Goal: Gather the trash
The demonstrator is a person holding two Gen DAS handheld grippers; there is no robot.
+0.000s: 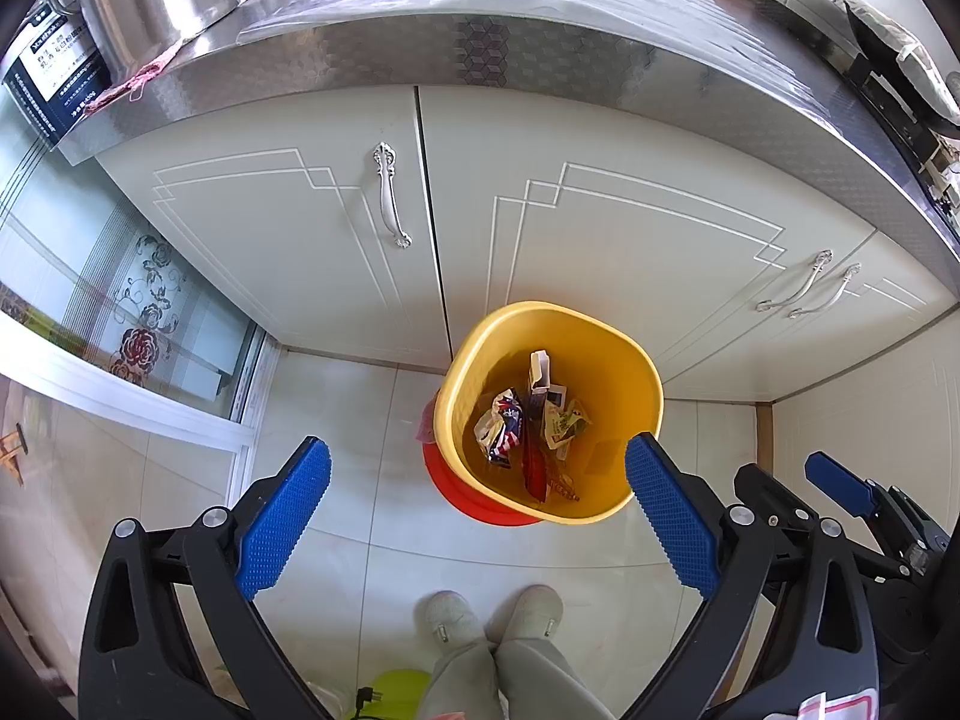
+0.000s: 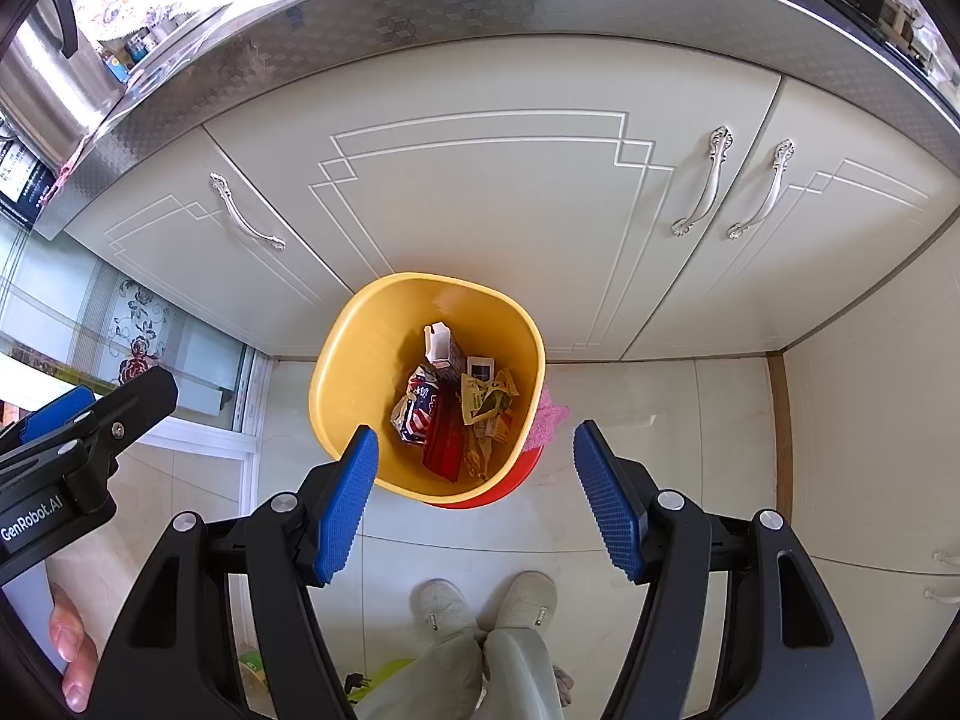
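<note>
A yellow trash bin (image 1: 636, 378) stands on the floor in front of the cabinets, on a red base (image 1: 474, 507). Several wrappers and a small carton (image 1: 528, 426) lie inside it. My left gripper (image 1: 477, 510) is open and empty, held above the floor over the bin's near rim. In the right wrist view the bin (image 2: 360, 348) sits ahead, with the trash (image 2: 456, 408) in it. My right gripper (image 2: 474, 492) is open and empty above the bin's near edge. The left gripper's finger (image 2: 57, 414) shows at the left edge.
White cabinet doors (image 1: 600, 252) with silver handles rise behind the bin under a steel counter edge (image 1: 480, 54). A pink cloth (image 2: 549, 420) lies beside the bin. The person's feet (image 1: 492, 606) stand on the tiled floor. A glass sliding door (image 1: 120, 312) is at left.
</note>
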